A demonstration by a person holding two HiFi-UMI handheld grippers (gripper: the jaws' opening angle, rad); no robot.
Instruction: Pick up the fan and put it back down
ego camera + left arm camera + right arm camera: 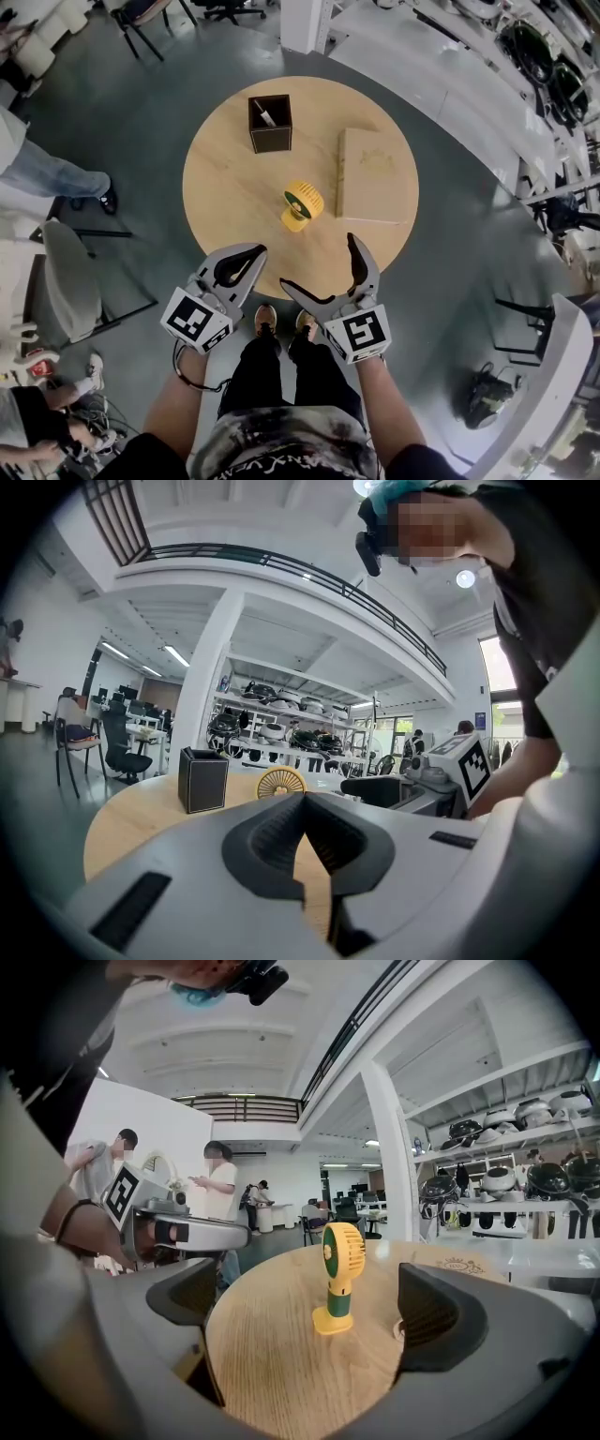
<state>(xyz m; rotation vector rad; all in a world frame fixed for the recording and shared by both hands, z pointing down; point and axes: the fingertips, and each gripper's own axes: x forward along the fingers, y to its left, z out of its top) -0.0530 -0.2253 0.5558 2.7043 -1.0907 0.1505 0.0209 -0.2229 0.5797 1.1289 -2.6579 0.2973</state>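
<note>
A small yellow fan point(301, 203) with a green neck stands upright near the middle of the round wooden table point(225, 187). The right gripper view shows the fan point(338, 1277) straight ahead, well beyond the jaws. My right gripper point(322, 277) is held at the table's near edge, open, with nothing between its jaws. My left gripper point(240, 272) is beside it at the near edge, shut and holding nothing. Above the shut jaws in the left gripper view, only the fan's round grille point(280, 782) shows.
A dark square pen holder point(270, 123) stands at the table's far side. A flat wooden box point(373, 173) lies on the right side. Chairs point(70, 277) and seated people are at the left, white benches at the right.
</note>
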